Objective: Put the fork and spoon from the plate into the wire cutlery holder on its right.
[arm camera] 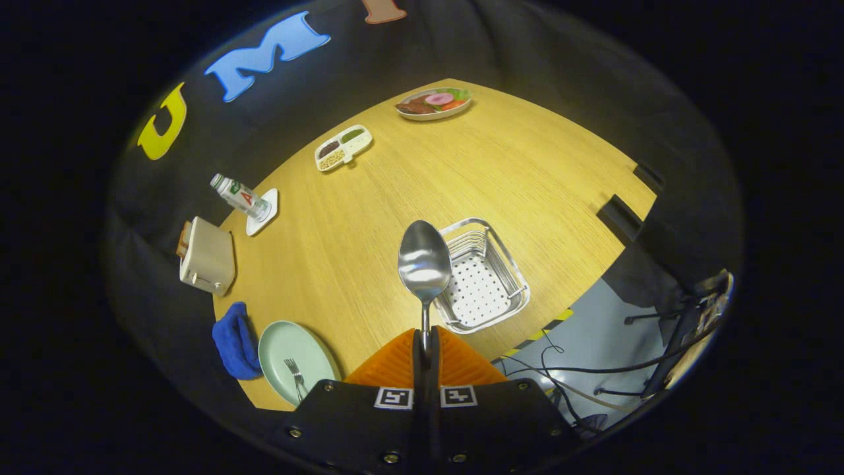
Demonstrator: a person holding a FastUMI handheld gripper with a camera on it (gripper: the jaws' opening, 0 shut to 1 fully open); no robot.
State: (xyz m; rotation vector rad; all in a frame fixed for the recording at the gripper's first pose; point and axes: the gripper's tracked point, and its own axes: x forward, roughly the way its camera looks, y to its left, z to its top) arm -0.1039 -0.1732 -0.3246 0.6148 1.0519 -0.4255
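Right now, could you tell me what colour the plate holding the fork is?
The plate is pale mint green, seen best in the gripper view.

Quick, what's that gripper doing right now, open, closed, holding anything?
Gripper: closed, both fingers clamped on the handle of the spoon, whose bowl sticks out ahead of them, beside the wire cutlery holder.

The gripper [426, 340] had its fingers clamped on the spoon [424, 264] stem, bowl raised at twelve o'clock above the table [461, 171]. The wire cutlery holder [481, 277] stood at one o'clock, its top open. Bare wood lay between. The plate [290, 353] with the fork [295, 375] sat at nine o'clock, the toaster [208, 257] beyond.
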